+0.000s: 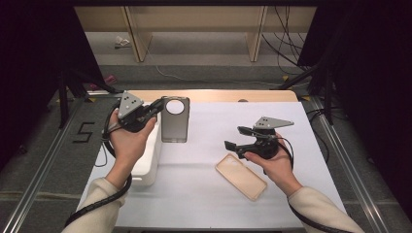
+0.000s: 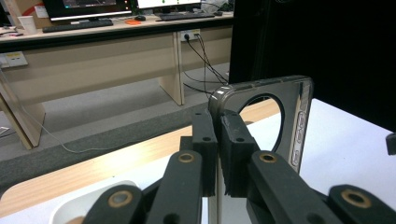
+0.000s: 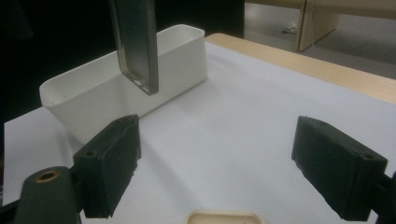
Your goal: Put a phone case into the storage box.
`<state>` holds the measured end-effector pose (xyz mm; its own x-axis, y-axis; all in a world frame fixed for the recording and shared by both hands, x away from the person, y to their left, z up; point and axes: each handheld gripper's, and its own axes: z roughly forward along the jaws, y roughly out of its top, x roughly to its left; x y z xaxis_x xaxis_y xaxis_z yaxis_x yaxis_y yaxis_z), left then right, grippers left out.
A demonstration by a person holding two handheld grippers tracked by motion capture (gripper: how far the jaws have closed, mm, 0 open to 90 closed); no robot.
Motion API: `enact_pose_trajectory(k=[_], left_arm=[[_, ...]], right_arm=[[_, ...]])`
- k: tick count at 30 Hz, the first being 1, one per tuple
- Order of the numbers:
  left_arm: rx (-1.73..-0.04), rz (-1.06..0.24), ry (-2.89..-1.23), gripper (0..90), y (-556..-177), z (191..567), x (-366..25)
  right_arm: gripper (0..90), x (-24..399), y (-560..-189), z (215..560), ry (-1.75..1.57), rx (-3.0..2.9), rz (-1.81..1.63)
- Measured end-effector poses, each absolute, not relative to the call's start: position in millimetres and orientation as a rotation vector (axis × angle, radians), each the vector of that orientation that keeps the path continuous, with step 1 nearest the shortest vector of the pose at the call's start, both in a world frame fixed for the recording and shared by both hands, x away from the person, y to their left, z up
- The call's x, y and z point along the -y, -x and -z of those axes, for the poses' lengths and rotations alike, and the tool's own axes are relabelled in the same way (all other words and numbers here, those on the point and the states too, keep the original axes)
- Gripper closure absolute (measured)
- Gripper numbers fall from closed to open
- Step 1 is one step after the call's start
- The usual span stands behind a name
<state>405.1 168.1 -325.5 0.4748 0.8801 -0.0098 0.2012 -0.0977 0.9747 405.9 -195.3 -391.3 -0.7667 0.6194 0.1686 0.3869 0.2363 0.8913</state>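
Smoky-grey and see-through, the dark phone case (image 1: 175, 119) is up off the table, and it's the left gripper (image 1: 156, 109) that has it. Look at the left gripper view: both black pads (image 2: 237, 154) are clamped on the case's rim (image 2: 243, 91) right at the corner beside the round camera cut-out, jaws nearly together with just that thin wall between them. Pinching the edge rather than the flat back makes sense, I'd say, because a shell this thin offers nothing else to bite on. The case hangs upright, long side down, cut-out at the top, clear of the white mat (image 1: 204, 184) and just beside the white bin (image 1: 148, 165) that sits under the left hand (image 1: 127, 141). From the right gripper view the case's lower end (image 3: 137, 46) dangles in front of that bin's wall (image 3: 177, 56), not touching it. My read is that it's on its way into or out of the bin, though I can't tell which.

Over on the other side, the right gripper (image 1: 239, 138) waits with jaws spread wide and nothing between them, its pads (image 3: 109, 165) hovering low over the mat. Just beside it lies a beige phone case (image 1: 241, 175), flat, hollow side up, at a slant. Well apart from the dark one, that. It looks like the right hand's next candidate.
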Motion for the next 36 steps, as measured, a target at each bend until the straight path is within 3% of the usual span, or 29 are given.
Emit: enact_pose_trajectory(k=[36], left_arm=[[-0.963, -0.787, -1.567, 85.2, -419, 306, -190]], right_arm=[[16.5, 205, -403, 396, -0.971, -2.288, -1.535]])
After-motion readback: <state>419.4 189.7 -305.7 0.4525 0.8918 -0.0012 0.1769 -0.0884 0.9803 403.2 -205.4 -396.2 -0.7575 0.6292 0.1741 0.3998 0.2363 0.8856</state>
